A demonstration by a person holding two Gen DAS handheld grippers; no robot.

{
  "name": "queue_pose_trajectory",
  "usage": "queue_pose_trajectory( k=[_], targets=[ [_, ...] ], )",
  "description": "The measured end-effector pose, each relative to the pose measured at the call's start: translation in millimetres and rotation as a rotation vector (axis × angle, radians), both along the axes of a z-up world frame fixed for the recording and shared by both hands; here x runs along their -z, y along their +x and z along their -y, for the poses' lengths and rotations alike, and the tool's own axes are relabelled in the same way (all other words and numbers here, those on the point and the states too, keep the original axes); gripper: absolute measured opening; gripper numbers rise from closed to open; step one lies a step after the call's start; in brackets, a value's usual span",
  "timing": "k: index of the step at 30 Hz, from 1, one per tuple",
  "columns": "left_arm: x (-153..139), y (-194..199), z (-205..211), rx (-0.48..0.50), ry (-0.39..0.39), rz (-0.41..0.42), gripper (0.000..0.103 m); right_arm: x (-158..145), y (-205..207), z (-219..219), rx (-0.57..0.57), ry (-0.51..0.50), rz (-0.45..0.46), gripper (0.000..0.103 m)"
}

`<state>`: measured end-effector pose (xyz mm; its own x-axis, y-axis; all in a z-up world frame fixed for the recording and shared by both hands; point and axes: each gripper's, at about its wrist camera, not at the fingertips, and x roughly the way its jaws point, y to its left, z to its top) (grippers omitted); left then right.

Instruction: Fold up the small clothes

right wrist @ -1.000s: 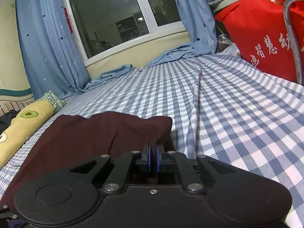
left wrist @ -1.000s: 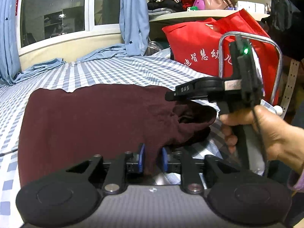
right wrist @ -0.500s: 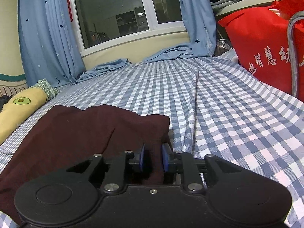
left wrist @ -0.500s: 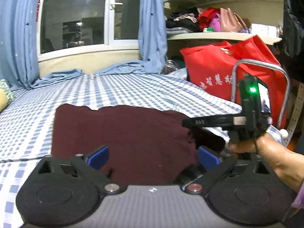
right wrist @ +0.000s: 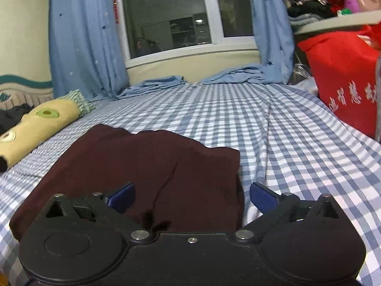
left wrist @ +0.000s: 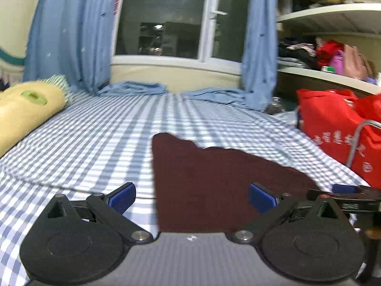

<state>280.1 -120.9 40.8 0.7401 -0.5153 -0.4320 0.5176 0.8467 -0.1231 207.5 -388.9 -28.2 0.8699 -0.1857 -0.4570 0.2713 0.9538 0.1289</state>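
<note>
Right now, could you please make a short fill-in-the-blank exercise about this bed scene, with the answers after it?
1. The dark maroon knitted garment lies on a blue-and-white ____ bedsheet.
2. The left tool and the right tool are both ____.
3. The red fabric bag has ____ writing.
4. The yellow pillow shows an ____ picture.

Answers: checked; open; white; avocado

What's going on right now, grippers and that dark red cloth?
Left gripper open, just released. Right gripper open, jaws just opened. Maroon garment lying folded on checked bedsheet. Nothing in the way.
</note>
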Motion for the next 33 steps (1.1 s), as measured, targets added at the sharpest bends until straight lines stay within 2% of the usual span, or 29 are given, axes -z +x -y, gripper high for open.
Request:
queue_pose_trajectory(
  k=[3,6,12,18,25,33],
  targets=[
    [12,19,-10,-0.001,-0.011,-0.065,0.102,-1,5,-1,-0.003,-0.005,-0.016,0.102],
    [29,31,-11,0.057,-0.009,-0.131,0.102,0,8,-1,-0.005,0.002,-0.042,0.102],
    [55,43,-11,0.094,-0.002,-0.19,0.102,6,13,-4,-0.032,-0.014,-0.075,0.102],
    [73,52,-19,0.101,-0.05,-0.26,0.103,20,19,-5,-0.016,-0.012,-0.121,0.102],
    [75,52,-17,0.109,-0.04,-0.257,0.103,39,11,2,-0.004,0.063,-0.108,0.102],
    [73,47,-17,0.103,-0.039,-0.253,0.102,46,2,6,-0.006,0.114,-0.086,0.103]
  ],
)
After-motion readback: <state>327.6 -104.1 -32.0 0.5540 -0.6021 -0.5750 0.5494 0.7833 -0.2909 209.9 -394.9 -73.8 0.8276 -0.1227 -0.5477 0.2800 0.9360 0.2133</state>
